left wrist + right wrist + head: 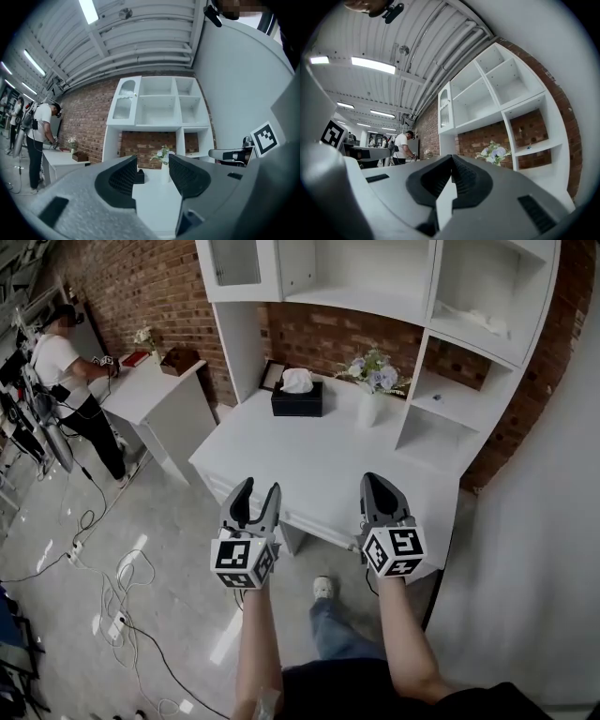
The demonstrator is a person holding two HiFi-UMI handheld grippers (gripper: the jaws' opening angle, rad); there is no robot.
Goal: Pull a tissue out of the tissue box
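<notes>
Here, in the head view, the left tool and the right tool are held out side by side above the near edge of a white surface. The black tissue box stands at the far side of that surface, well apart from both tools, with a white tissue sticking up from its top. A vase of flowers stands just to its right. A person stands at another table on the far left. In the left gripper view, the left tool's jaws stand well apart with nothing between them. The tissue box shows far off in the gap, beside the vase. In the right gripper view, the right tool's jaws meet at their tips and hold nothing, and the flowers show beyond them below the white shelves.
</notes>
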